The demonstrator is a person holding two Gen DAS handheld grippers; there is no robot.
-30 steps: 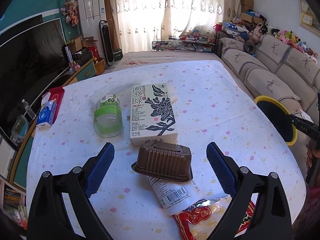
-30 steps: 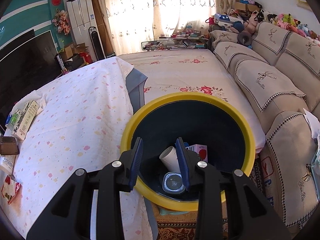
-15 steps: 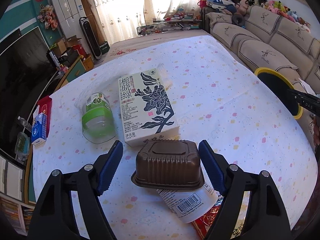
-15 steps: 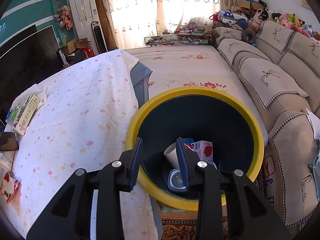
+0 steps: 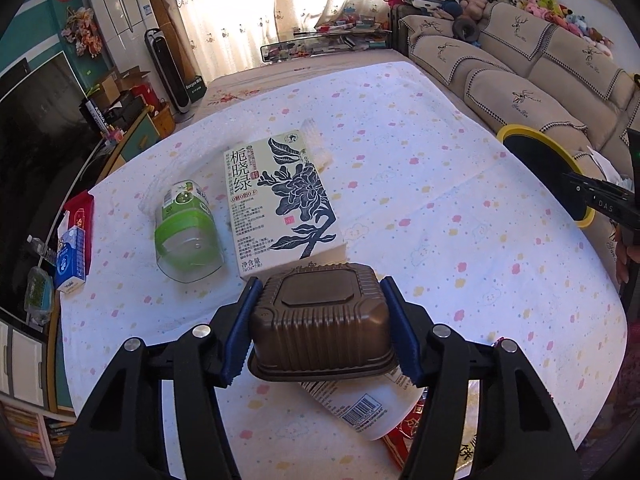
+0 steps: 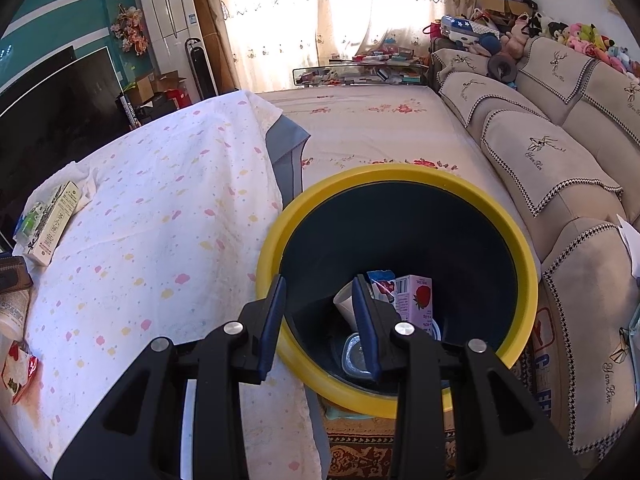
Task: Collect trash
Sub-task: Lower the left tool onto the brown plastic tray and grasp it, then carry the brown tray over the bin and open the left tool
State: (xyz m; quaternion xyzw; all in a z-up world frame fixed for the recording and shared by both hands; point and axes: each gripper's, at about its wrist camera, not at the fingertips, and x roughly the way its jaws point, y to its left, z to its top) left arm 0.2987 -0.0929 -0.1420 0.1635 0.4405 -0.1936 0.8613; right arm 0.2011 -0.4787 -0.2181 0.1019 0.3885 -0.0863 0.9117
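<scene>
Left gripper [image 5: 320, 330]: its 2 blue pads press against the 2 sides of the brown plastic tray [image 5: 320, 322], which sits upside down between them; pinched, as far as the left wrist view shows.
Tray position: at the near edge of the table [image 5: 460, 184], resting on top of a white wrapper with a barcode [image 5: 366, 412]; whether it is lifted clear of the wrapper cannot be told.
Right gripper [image 6: 318, 322]: fingers part-spread with a plain gap between them and nothing held; it hangs over the near rim of the bin [image 6: 400, 172].
Bin: yellow-rimmed, dark inside, standing on the floor just beside the table's right edge, next to the sofa.
Done: several pieces lie in the bin, among them a strawberry carton [image 6: 414, 298], a white cup [image 6: 346, 304] and a clear lidded tub [image 6: 356, 356].
Left on the table: the tray, the barcode wrapper, a red packet [image 5: 436, 440] under it, a tea box [image 5: 280, 204] and a green-banded plastic jar [image 5: 187, 226] lying on its side.
Judgement: roughly midway; about 5 items remain, and the tray looks like the next one bound for the bin.
Risk: the tray's ribbed, thin walls may flex or slip under the pads.
</scene>
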